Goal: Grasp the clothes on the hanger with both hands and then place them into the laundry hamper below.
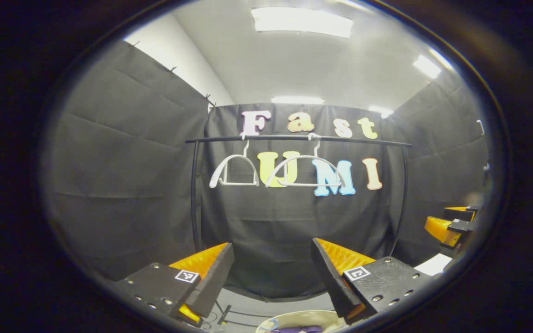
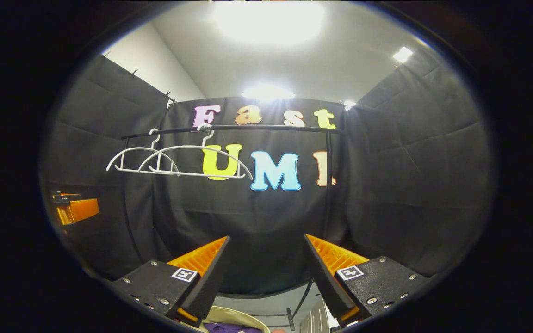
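Two bare white hangers [image 1: 234, 172] [image 1: 306, 173] hang from the black rail [image 1: 294, 138] of a clothes rack; the right gripper view has them at the rail's left end [image 2: 139, 161] [image 2: 197, 162]. Below, the pale round hamper [image 1: 301, 319] holds purple cloth [image 1: 296, 329], also seen as purple cloth [image 2: 232, 327] inside the hamper rim [image 2: 234, 315]. My left gripper [image 1: 271, 252] stands open above it, nothing between its fingers. My right gripper [image 2: 266, 245] is open and empty too. The right gripper's orange fingers [image 1: 447, 226] appear at the far right of the left gripper view.
Black cloth walls close the booth on three sides. The rack's uprights [image 1: 195, 194] [image 2: 327, 185] and its floor bars [image 1: 229, 314] stand just behind the hamper. The left gripper [image 2: 72, 208] shows at the left edge of the right gripper view.
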`<state>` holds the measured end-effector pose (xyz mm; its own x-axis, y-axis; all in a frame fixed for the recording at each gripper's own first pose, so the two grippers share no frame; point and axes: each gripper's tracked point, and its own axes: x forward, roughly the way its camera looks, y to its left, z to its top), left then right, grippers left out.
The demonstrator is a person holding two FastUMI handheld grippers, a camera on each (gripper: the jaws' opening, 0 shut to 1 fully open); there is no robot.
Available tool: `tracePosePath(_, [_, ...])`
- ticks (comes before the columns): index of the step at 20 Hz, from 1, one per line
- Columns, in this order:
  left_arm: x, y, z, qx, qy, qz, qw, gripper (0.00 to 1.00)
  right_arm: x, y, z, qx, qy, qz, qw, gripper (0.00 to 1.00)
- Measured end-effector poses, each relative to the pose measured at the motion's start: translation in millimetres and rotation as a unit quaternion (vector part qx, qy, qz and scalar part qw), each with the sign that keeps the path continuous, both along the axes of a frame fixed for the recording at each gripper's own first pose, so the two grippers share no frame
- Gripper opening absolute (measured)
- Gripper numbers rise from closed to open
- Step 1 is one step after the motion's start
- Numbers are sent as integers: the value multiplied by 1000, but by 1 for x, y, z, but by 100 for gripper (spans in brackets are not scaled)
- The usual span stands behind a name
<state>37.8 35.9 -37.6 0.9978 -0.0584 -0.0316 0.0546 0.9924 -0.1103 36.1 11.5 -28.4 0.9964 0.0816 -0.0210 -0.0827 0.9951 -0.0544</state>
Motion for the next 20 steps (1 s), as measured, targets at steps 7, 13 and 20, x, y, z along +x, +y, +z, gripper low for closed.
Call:
tracePosePath(7, [10,2,7,14,-12,3,1000,97,9,3,-3,10,4,1,1000,93])
tracePosePath(13, [9,1,8,25,-17,3,1000,100,11,-3,-4,11,5,-6,1000,93])
tracePosePath(20, [9,-1,10,35,-20,-4,999,100,8,-10,-5,8,6,-15,1000,94])
